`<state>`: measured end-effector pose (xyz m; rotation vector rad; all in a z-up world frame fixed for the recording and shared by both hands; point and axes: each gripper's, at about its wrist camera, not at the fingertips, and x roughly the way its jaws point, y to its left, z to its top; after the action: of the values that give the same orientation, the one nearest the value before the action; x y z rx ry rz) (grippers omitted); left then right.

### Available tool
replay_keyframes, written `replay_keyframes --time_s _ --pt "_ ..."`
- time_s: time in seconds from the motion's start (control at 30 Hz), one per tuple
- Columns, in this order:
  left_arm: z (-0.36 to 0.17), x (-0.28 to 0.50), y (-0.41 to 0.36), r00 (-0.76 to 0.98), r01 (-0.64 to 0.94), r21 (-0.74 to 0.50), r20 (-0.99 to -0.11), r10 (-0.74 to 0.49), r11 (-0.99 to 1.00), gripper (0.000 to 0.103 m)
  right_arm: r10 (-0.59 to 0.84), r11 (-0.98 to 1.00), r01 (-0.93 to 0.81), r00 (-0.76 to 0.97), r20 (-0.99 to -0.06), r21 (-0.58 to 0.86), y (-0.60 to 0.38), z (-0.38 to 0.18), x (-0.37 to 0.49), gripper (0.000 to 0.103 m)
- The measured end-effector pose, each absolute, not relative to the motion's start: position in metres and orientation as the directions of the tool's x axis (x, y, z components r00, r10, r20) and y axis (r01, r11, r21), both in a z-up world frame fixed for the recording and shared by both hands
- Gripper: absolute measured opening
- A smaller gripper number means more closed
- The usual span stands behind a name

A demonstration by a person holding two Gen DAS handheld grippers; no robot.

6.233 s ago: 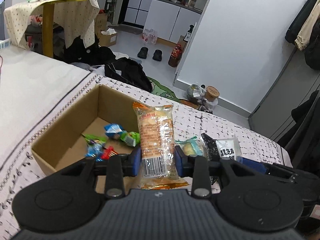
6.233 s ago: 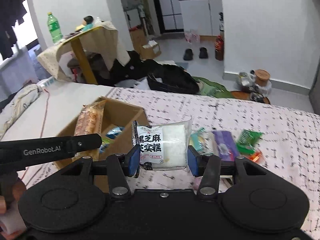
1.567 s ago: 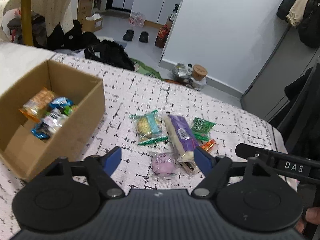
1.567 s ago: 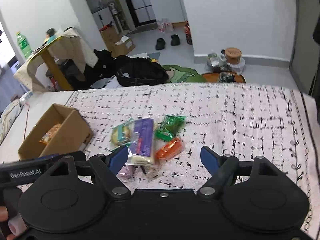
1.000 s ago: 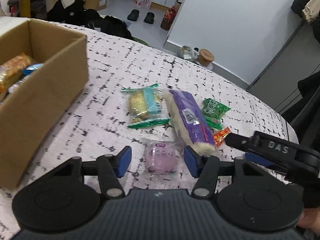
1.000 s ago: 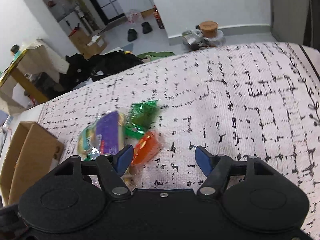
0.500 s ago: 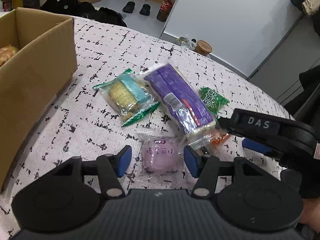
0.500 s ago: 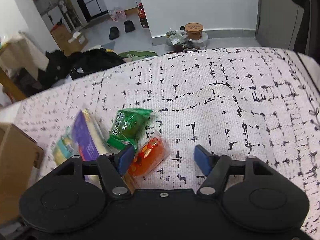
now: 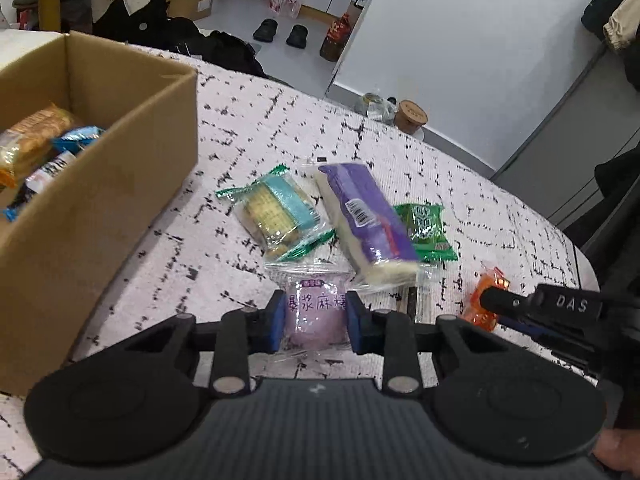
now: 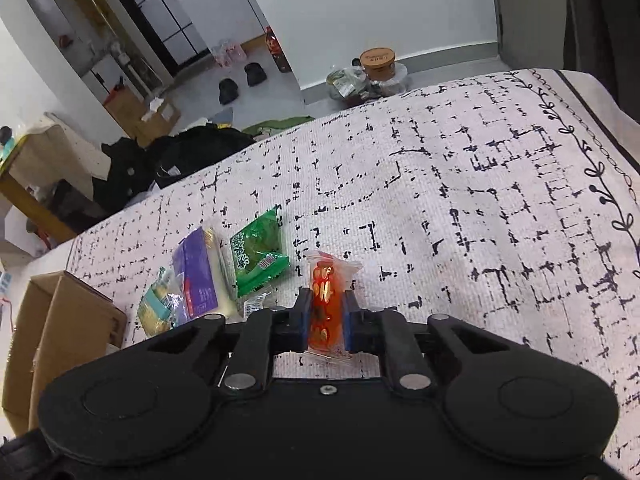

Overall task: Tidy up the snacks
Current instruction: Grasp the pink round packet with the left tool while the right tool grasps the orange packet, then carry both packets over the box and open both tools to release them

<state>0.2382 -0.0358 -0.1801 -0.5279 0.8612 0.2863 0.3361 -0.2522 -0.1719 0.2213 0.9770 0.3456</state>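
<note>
Gripping: left tool (image 9: 316, 322) clamped on purple mochi packet (image 9: 316, 312); right tool (image 10: 325, 322) closing on orange snack (image 10: 326, 300).

Cloth (image 10: 460, 184) under my grippers: coarse woven textile, matt, white with black broken-line print. Cardboard box (image 9: 120, 184): plain brown corrugated paper, dull, raw cut edges. Purple mochi packet (image 9: 316, 312): clear glossy film, crinkled at the seals, soft pale filling behind it. Orange packet (image 10: 326, 300): shiny transparent plastic, catches glare. Purple bar wrapper (image 9: 366, 220), green packet (image 10: 258, 258), teal cracker pack (image 9: 276, 214): all slick printed film, light sheen. My left gripper (image 9: 316, 320) and right gripper (image 10: 326, 316): matt black moulded plastic, ribbed housing, bright metal screw heads, blue pads (image 9: 276, 320) that look rubbery, matt.
</note>
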Motion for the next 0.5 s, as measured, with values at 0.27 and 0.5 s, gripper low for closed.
replay_keyframes --time_s 0.27,0.5 --pt "-0.154 0.225 -0.027 0.663 -0.435 -0.349 -0.748 0.033 0.83 0.03 0.421 0.902 -0.175 0.553 -0.719 0.394 -0.258 -0.151 0.322 0.014" --pt "-0.124 0.214 -0.019 0.694 -0.426 -0.348 -0.718 0.055 0.835 0.03 0.469 0.876 -0.215 0.59 -0.657 0.433 -0.25 -0.121 0.312 0.014"
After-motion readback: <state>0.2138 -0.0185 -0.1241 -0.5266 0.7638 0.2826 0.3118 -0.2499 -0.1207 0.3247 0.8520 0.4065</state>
